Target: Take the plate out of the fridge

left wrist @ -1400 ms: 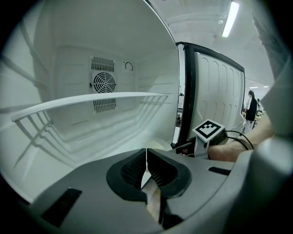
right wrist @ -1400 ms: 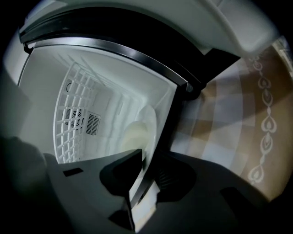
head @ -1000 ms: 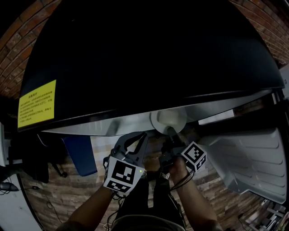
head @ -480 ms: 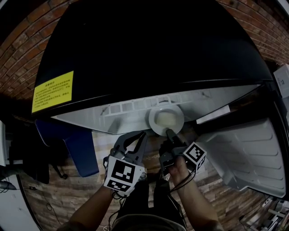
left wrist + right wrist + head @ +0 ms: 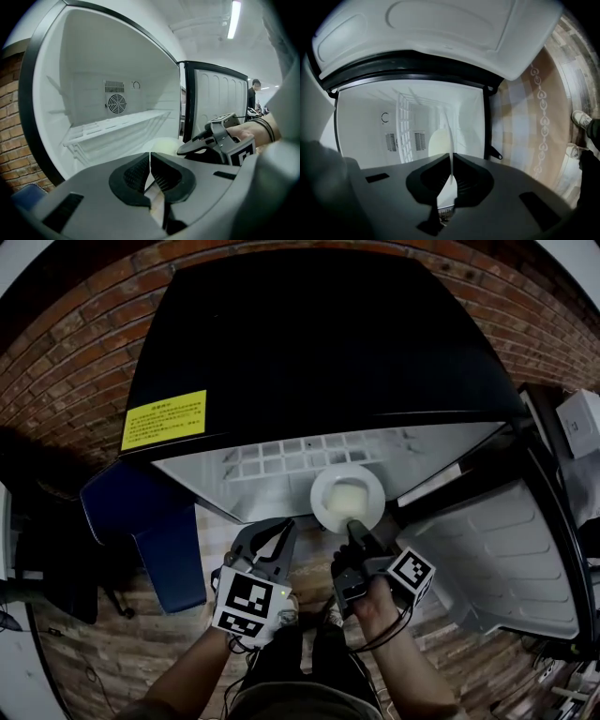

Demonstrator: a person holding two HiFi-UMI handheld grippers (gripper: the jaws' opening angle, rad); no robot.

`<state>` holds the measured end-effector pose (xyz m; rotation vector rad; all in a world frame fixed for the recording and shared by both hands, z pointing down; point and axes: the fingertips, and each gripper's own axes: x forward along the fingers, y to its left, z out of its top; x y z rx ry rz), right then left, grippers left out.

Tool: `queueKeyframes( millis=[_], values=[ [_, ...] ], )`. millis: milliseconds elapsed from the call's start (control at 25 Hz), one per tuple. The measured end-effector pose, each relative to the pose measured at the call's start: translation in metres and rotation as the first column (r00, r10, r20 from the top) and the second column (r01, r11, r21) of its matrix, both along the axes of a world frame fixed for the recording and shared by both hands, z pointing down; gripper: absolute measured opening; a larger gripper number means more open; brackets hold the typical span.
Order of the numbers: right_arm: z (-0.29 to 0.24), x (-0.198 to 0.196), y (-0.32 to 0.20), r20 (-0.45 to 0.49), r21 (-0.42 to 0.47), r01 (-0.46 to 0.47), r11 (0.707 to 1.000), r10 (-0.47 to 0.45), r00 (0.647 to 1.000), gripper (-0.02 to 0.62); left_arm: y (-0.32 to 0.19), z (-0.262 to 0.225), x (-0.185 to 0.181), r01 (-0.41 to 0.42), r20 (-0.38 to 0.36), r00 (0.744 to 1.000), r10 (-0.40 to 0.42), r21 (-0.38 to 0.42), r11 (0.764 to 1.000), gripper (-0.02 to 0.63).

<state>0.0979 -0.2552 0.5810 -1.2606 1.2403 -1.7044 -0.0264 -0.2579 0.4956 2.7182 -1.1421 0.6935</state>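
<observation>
A small white plate (image 5: 348, 500) with a pale yellow middle hangs at the front of the open fridge (image 5: 319, 362), over its white wire shelf (image 5: 281, 460). My right gripper (image 5: 354, 524) is shut on the plate's near rim. In the right gripper view the plate (image 5: 438, 139) stands edge-on, and the right gripper (image 5: 451, 164) pinches its thin rim. My left gripper (image 5: 284, 528) hovers just left of the plate, shut on nothing. Its pads meet in the left gripper view (image 5: 150, 160), where the plate (image 5: 164, 144) shows just beyond them.
The fridge door (image 5: 511, 554) stands open at the right, its white inner liner facing me. A blue object (image 5: 159, 535) sits on the floor left of the fridge. A yellow label (image 5: 164, 418) is on the black top. Brick wall behind, and patterned floor (image 5: 534, 93) below.
The plate has come out from under the fridge's black top toward me, still in the right gripper. More of the white interior and shelf shows. The left gripper stays beside it.
</observation>
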Motion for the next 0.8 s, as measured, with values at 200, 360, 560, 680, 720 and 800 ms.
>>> queueKeyframes(
  millis=[200, 360, 560, 680, 720, 800],
  values=[
    [-0.038, 0.007, 0.013, 0.01, 0.02, -0.006, 1.0, 0.006, 1.0, 0.032, 0.004, -0.023, -0.004, 0.019, -0.017, 1.0, -0.019, 0.037, 0.999, 0.021],
    [-0.063, 0.015, 0.023, -0.017, 0.032, 0.013, 0.999, -0.013, 1.0, 0.031, 0.009, -0.04, -0.003, 0.025, -0.039, 0.999, -0.023, 0.06, 0.998, 0.021],
    [-0.09, 0.018, 0.038, -0.006, 0.045, 0.018, 0.999, -0.017, 1.0, 0.032, 0.012, -0.058, 0.001, 0.016, -0.054, 0.998, -0.011, 0.094, 0.995, 0.021],
    [-0.108, 0.015, 0.047, -0.006, 0.057, 0.031, 0.998, -0.03, 1.0, 0.032, 0.013, -0.073, 0.004, 0.013, -0.066, 0.998, -0.005, 0.118, 0.993, 0.021],
    [-0.114, 0.014, 0.05, -0.007, 0.064, 0.037, 0.997, -0.037, 0.999, 0.032, 0.014, -0.079, 0.006, 0.012, -0.071, 0.998, -0.003, 0.126, 0.992, 0.021],
    [-0.128, 0.013, 0.055, -0.003, 0.081, 0.047, 0.996, -0.046, 0.999, 0.031, 0.015, -0.089, 0.008, 0.009, -0.078, 0.997, 0.002, 0.144, 0.99, 0.021]
  ],
)
